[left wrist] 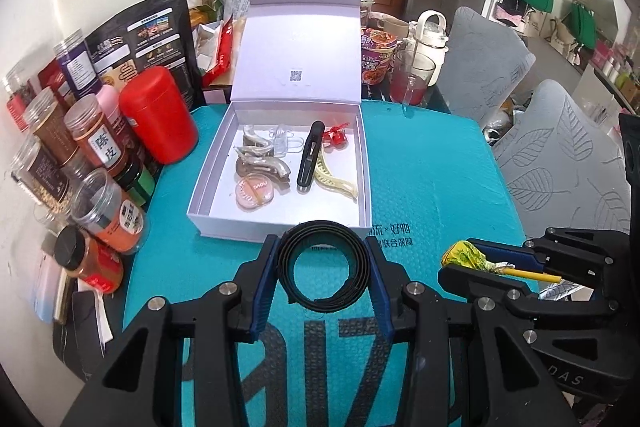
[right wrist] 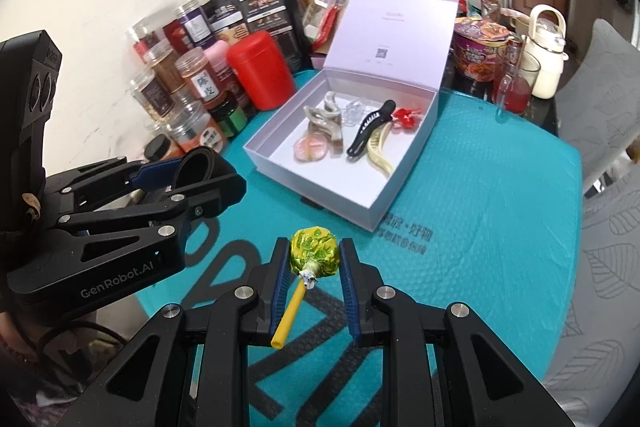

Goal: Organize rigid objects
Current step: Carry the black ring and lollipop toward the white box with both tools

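My left gripper [left wrist: 325, 259] is shut on a coiled black band [left wrist: 324, 265], held just in front of the white box's near wall [left wrist: 280, 227]. My right gripper [right wrist: 314, 253] is shut on a lollipop [right wrist: 314, 251] with a yellow-green wrapper and a yellow stick. The same lollipop [left wrist: 464, 255] shows at the right of the left wrist view. The open white box [right wrist: 320, 183] with its lid raised holds several hair clips: a black one [left wrist: 310, 157], a cream one [left wrist: 334, 179], grey ones [left wrist: 260, 155], a red one [left wrist: 336, 135], and a pink round case [left wrist: 256, 193].
Everything rests on a teal padded mat [left wrist: 432, 195]. Spice jars [left wrist: 100, 143], a red canister [left wrist: 158, 115] and a black pouch [left wrist: 148, 31] crowd the left side. Behind the box stand a noodle cup [left wrist: 376, 55], a glass of red drink [left wrist: 412, 79] and a white kettle [left wrist: 430, 35]. Grey chairs [left wrist: 560, 155] stand at the right.
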A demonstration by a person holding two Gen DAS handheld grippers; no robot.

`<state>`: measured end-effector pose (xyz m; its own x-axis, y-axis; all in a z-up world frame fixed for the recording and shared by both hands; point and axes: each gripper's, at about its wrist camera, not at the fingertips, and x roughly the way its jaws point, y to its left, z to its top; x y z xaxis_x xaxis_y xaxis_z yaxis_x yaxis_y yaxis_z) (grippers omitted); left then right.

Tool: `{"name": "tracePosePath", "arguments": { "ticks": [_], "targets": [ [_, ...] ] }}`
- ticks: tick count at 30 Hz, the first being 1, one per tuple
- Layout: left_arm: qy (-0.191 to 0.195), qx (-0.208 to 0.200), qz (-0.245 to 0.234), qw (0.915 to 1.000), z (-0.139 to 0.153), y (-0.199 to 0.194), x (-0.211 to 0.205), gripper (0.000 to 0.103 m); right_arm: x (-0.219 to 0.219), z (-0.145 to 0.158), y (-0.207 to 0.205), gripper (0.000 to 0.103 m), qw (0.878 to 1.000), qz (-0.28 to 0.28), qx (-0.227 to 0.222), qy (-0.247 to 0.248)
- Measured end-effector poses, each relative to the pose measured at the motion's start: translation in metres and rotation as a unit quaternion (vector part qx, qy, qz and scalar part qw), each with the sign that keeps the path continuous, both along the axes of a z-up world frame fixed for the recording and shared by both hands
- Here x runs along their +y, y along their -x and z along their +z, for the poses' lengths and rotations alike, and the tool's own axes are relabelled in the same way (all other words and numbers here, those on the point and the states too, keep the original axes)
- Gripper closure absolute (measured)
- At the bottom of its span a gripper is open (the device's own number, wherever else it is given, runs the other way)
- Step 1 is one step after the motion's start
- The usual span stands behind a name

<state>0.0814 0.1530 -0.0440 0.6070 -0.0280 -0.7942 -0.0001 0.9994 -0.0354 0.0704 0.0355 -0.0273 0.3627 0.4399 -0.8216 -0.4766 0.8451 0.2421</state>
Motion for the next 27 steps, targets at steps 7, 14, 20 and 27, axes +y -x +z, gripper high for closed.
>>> {"name": "tracePosePath", "arguments": {
  "ticks": [7,14,20,27],
  "targets": [
    [0.007,0.006,-0.022,0.9997,-0.006,-0.035,0.015,0.062,0.013,-0.002,-0.025,0.079,1.0,-0.022,0.002,0.012],
    [0.006,0.005,-0.041,0.9991,-0.007,-0.068,0.028,0.062,0.023,-0.007,-0.051,0.079,0.999,-0.04,0.003,0.018],
    [0.007,0.006,-0.048,0.9988,-0.009,-0.097,0.042,0.062,0.031,-0.012,-0.076,0.079,0.999,-0.049,0.004,0.021],
    [0.004,0.009,-0.052,0.9986,-0.015,-0.126,0.054,0.062,0.041,-0.021,-0.103,0.079,0.999,-0.047,0.006,0.024]
  ]
}}
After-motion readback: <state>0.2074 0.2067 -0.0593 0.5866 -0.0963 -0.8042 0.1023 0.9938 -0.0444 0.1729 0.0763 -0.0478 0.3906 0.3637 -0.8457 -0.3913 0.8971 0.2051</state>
